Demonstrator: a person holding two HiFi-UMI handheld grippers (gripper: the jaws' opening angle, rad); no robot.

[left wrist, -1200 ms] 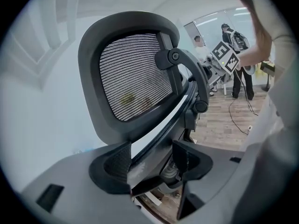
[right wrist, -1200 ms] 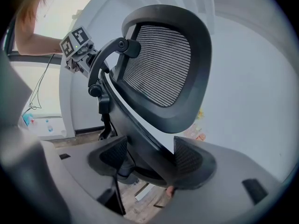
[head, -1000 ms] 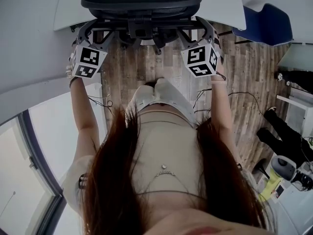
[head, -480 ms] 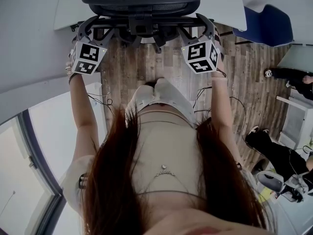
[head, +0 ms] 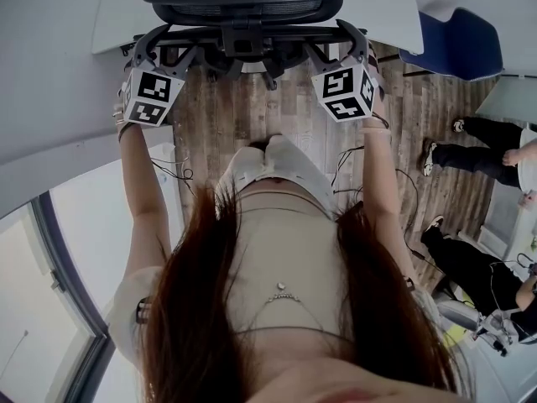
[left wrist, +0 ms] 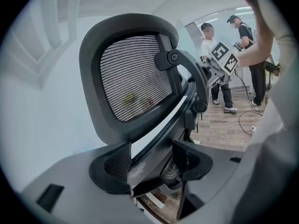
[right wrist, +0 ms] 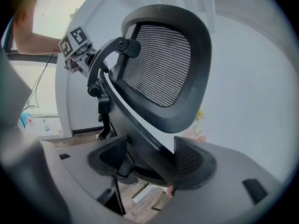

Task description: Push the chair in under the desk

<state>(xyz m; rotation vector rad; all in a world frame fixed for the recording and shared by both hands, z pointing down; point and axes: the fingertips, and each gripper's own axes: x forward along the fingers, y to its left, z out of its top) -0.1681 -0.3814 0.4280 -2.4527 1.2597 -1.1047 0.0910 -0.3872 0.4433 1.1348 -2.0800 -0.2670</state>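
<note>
Left gripper (left wrist: 150,157): jaws closed on the left limb of the chair's (head: 243,2) dark back frame (left wrist: 154,139). The bar fills the gap, pad to pad. Right gripper (right wrist: 149,155): same hold on the frame's right limb, bar wedged between both ribbed pads.

Likely reason for the matched hold: one grip on each side of the frame, below the mesh backrest (left wrist: 135,76), lets the push go in evenly, so the chair should roll straight and not swivel. Arms reach forward, the person standing directly behind the chair.

Chair position: backrest top overlaps the near edge of the white desk (head: 377,7), seat out of sight beneath it. Judged mostly in, perhaps a little travel left.

Around the chair: wood-plank floor (head: 226,116) behind it, with loose cables. A blue seat (head: 457,40) is to its right. Other people (head: 478,154) are farther right, well apart from it.

Writing: none legible. The marker cubes (head: 344,95) carry only black-and-white square patterns. No brand seen on the chair.
</note>
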